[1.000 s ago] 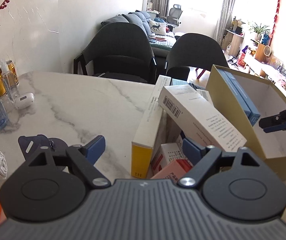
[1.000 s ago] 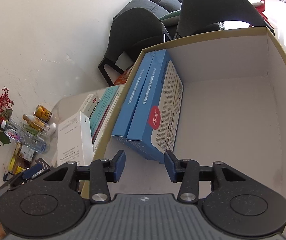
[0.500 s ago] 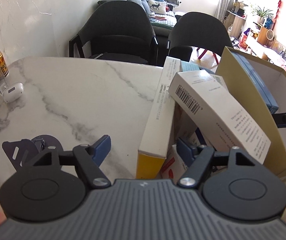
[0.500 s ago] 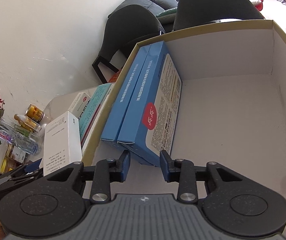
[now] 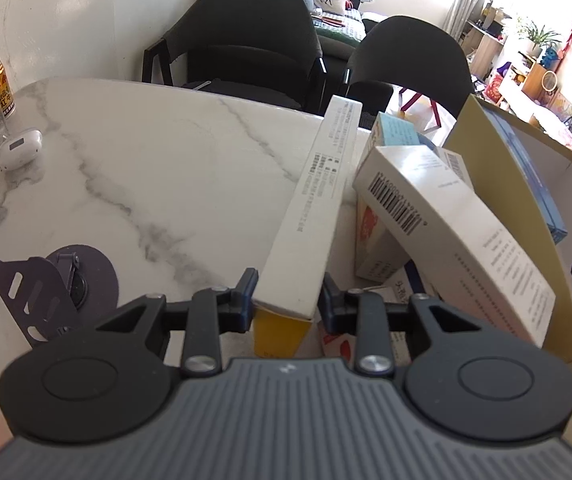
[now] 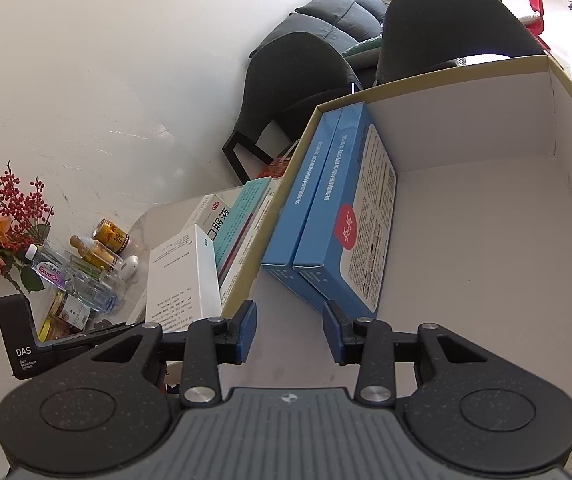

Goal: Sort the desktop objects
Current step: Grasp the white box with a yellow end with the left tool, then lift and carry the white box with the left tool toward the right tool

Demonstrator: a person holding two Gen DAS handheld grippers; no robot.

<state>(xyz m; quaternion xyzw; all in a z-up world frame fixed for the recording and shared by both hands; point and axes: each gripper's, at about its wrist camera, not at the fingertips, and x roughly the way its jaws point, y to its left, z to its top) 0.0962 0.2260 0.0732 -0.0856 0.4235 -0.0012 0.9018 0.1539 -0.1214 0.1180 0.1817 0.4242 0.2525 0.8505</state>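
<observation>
A long white box with a yellow end (image 5: pixel 318 200) stands on edge on the marble table (image 5: pixel 145 168), leaning among other medicine boxes. My left gripper (image 5: pixel 288 298) is closing on its near end, and both pads touch its sides. A white barcoded box (image 5: pixel 446 232) leans against the tan cardboard box (image 5: pixel 486 152). In the right wrist view, two blue boxes (image 6: pixel 338 216) stand against the left wall of that cardboard box (image 6: pixel 486 240). My right gripper (image 6: pixel 289 330) hovers over its floor just short of them, its jaws opening with nothing between them.
Cans, bottles and a white earbud case (image 5: pixel 19 148) crowd the table's far left, beside red berry flowers (image 6: pixel 9 208). A dark phone stand (image 5: pixel 57 284) lies near my left gripper. Two black chairs (image 5: pixel 245 40) stand behind the table. More boxes (image 6: pixel 237 216) lie outside the cardboard box.
My left gripper moved forward and down, and its jaws closed from wide apart onto the white and yellow box. The right gripper's jaws narrowed, then widened a little, and it backed off slightly.
</observation>
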